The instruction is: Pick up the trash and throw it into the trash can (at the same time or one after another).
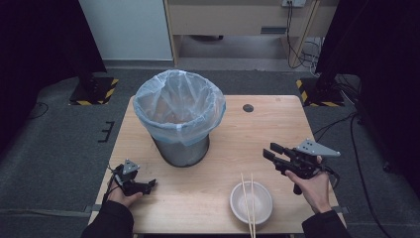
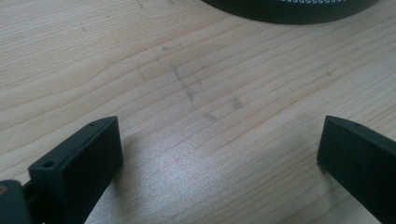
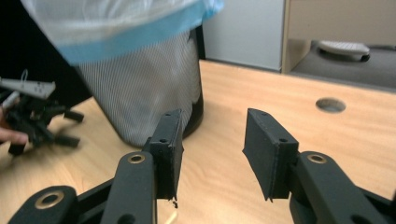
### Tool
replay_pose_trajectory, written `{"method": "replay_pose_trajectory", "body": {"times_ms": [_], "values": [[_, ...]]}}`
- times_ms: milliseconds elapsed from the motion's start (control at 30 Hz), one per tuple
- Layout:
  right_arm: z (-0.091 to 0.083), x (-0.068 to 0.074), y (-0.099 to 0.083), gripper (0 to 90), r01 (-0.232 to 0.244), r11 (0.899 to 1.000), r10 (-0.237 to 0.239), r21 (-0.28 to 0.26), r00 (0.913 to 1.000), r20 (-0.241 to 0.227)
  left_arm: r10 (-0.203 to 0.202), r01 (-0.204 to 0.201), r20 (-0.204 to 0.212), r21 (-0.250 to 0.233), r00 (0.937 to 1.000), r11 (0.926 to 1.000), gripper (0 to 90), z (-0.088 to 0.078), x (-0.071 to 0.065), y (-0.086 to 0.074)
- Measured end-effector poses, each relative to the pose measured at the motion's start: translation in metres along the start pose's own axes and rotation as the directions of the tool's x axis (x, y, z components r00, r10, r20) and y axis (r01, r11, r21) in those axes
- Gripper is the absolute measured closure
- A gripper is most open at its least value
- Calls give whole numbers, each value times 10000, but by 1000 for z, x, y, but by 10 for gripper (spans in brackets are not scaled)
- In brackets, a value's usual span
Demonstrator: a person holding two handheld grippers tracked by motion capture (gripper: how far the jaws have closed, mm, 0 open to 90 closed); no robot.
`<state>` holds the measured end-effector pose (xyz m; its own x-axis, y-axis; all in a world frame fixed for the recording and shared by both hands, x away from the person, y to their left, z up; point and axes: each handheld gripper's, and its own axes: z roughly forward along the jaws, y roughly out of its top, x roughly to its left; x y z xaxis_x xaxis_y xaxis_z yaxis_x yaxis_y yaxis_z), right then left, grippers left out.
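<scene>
A mesh waste bin (image 1: pixel 182 151) lined with a pale blue plastic bag (image 1: pixel 178 106) stands at the middle back of the wooden table (image 1: pixel 233 134). A white bowl (image 1: pixel 261 203) sits near the front edge, and a pair of chopsticks (image 1: pixel 243 184) lies across it. My left gripper (image 1: pixel 150 185) rests low at the front left with its jaws open over bare wood (image 2: pixel 219 135). My right gripper (image 1: pixel 270 151) hovers right of the bin, above and behind the bowl, open with nothing between its jaws (image 3: pixel 212 135). The right gripper view shows the bin (image 3: pixel 140 93) ahead and the left gripper (image 3: pixel 70 128) beyond it.
A round cable hole (image 1: pixel 248 108) is in the table behind the right gripper's reach. The bin's dark base (image 2: pixel 289 9) lies just ahead of the left jaws. Black stand feet with yellow stripes (image 1: pixel 94 91) sit on the grey floor behind the table.
</scene>
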<state>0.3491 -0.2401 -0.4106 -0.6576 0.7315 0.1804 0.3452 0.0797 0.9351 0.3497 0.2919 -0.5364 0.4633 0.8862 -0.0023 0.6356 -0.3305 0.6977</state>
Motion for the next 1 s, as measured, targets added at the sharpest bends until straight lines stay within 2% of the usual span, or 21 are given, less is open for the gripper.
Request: {"method": "replay_pose_trajectory", "body": {"times_ms": [100, 233, 367, 567, 633, 833, 1000], "values": [[2, -2, -14, 565, 2, 9988, 4, 485, 9999, -112, -1, 1, 1, 1, 10000, 10000, 0, 0, 0, 0], [5, -3, -28, 558, -68, 9962, 97, 869, 9994, -327, -1, 1, 1, 2, 10000, 10000, 0, 0, 0, 0], [10, -3, -42, 552, 37, 9890, 26, 1480, 9991, -425, -12, 12, -10, 1, 10000, 10000, 0, 0, 0, 0], [17, -3, -59, 552, 172, 9709, 5, 2387, 9973, -741, -23, 23, -19, 1, 10000, 10000, 0, 0, 0, 0], [17, -3, -61, 552, 237, 9680, -45, 2499, 9970, -773, -22, 22, -18, 2, 10000, 10000, 0, 0, 0, 0], [22, -6, -75, 560, 300, 9416, 46, 3353, 9948, -1017, -25, 25, -18, -1, 10000, 10000, 0, 0, 0, 0], [25, -10, -81, 577, 302, 9240, 136, 3813, 9936, -1118, -26, 26, -18, 1, 10000, 10000, 0, 0, 0, 0]]}}
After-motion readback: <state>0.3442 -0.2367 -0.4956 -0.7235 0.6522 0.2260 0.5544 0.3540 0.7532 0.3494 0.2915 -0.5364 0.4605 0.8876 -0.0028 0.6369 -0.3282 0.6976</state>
